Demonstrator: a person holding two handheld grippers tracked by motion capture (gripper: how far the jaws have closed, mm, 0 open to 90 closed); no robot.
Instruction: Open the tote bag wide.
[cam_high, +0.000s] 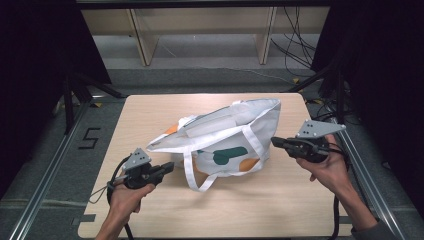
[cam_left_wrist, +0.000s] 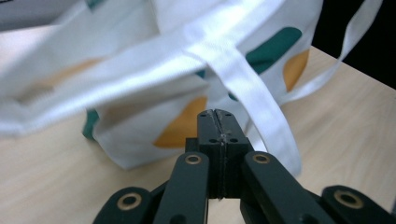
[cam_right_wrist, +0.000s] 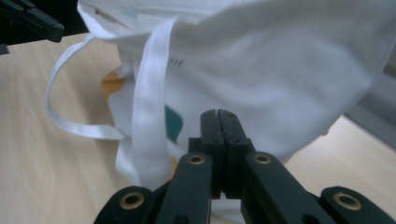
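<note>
Tote bag (cam_high: 227, 137) — white cloth with green and orange patches — sits near the middle of the pale wooden surface (cam_high: 150, 210), a little toward its far right corner. Its mouth edge is lifted between the two claws, so the upper panel stretches from the left claw's side up to the far right, while the body sags below onto the surface. One white strap (cam_high: 192, 175) hangs off the near side in a loop whose bottom rests on the wood, toward the near edge.

The left claw (cam_high: 169, 167) is held in the person's left hand (cam_high: 131, 192), near the left part of the near edge, pointing right at the bag's low left corner. In the left gripper view its jaws stand pressed flat together, their tips just at the cloth; whether a fold of the bag's edge is pinched between them cannot be told — no cloth shows in the seam.

The right claw (cam_high: 276, 141) is held in the person's right hand (cam_high: 327, 167), by the right edge of the surface, pointing left at the bag's right side. In the right gripper view its jaws are likewise closed tight against each other, with the white cloth just beyond the tips and the strap hanging just to one side; a grip on the fabric cannot be made out.
</note>
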